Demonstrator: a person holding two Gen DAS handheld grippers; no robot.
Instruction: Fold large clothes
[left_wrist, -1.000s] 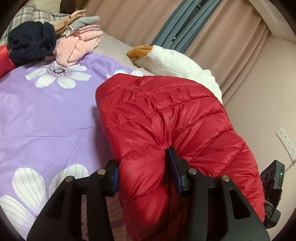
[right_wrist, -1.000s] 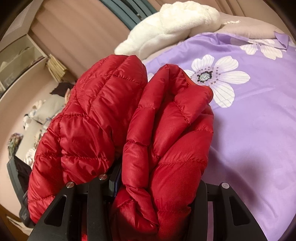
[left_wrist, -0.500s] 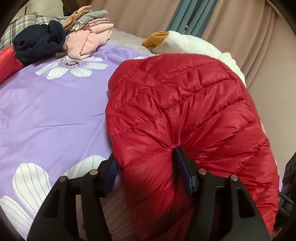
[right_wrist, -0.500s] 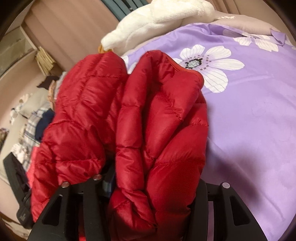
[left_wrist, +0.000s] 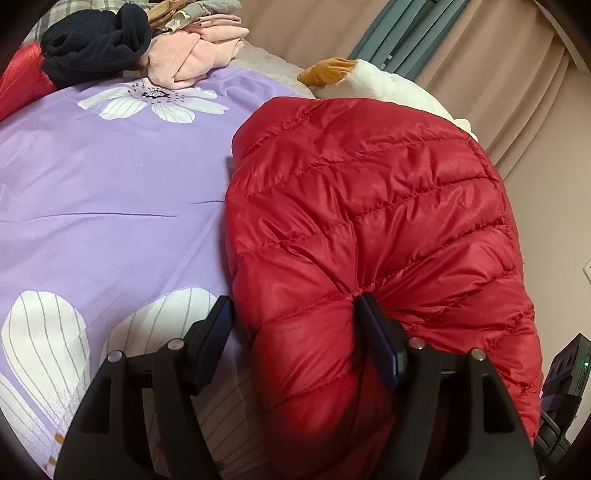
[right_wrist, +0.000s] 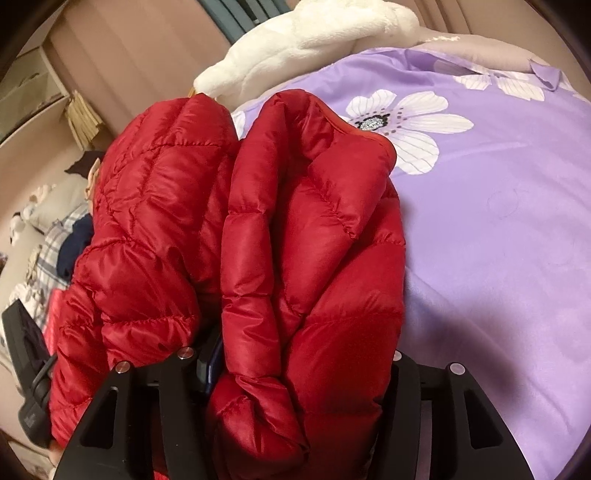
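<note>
A: Jacket (left_wrist: 369, 221) is hanging bunched over the purple bedspread (left_wrist: 110, 192), just above it I think. I'm gripping one puffy fold in the left gripper (left_wrist: 295, 325) and another thick fold in the right gripper (right_wrist: 295, 369).

B: I'm suggesting lowering both evenly, keeping the edges aligned so the padding isn't springing open.

A: Agreed. I'm seeing piled clothes (left_wrist: 147, 48) at the far end, a white plush toy (right_wrist: 314, 40) beside curtains (left_wrist: 498, 74).

Each camera sits just behind its own tongs, looking forward along them, very close to the red jacket (left_wrist: 369, 229). Both views share that jacket (right_wrist: 303, 236), the purple bed cover (left_wrist: 110, 192) and the white plush (right_wrist: 310, 40).
</note>
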